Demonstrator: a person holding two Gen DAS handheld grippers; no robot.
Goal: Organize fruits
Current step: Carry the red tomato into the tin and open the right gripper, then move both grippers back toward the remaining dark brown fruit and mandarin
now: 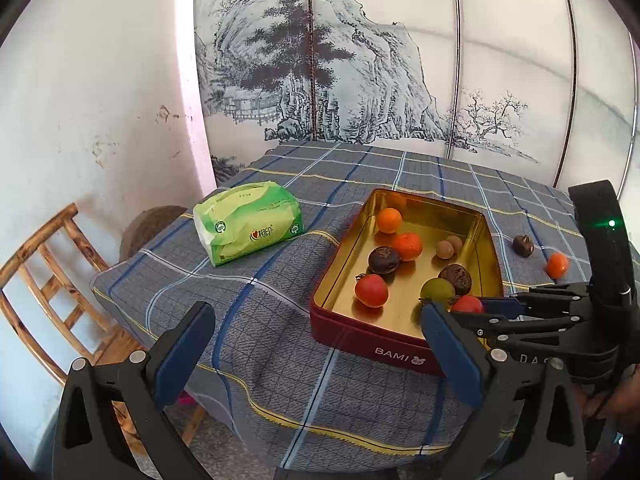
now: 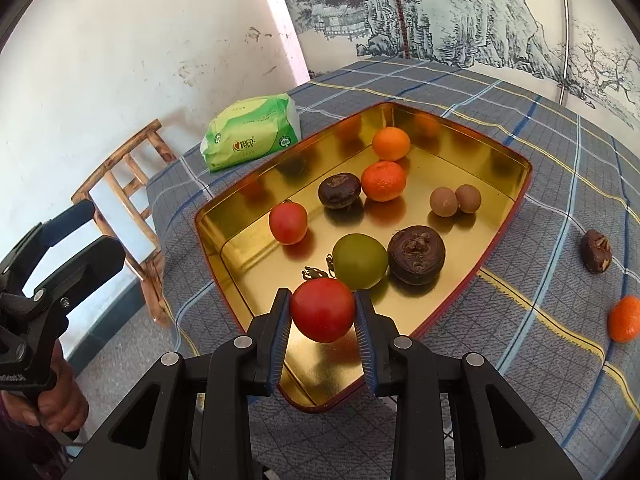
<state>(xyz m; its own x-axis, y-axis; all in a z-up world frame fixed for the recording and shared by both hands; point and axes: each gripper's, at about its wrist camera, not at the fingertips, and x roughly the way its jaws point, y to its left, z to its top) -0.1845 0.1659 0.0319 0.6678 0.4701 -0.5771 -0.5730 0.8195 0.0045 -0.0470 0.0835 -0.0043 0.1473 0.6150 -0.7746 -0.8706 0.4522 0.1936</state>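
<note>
Two fruits [image 2: 596, 256] lie outside the tin [image 2: 516, 200]; right gripper [image 2: 323, 312] clamps a tomato [image 2: 323, 310], left gripper [image 1: 316, 344] wide.

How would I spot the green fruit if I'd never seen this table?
Find the gold-lined tin on the checked tablecloth. Near its front end lies the green fruit, beside a dark wrinkled one. It is the only green fruit there.

Home: clothed table [image 1: 256, 312], wooden chair [image 1: 52, 280].

Green fruit [image 2: 360, 261] crowds tin's [image 2: 516, 196] near corner.
</note>
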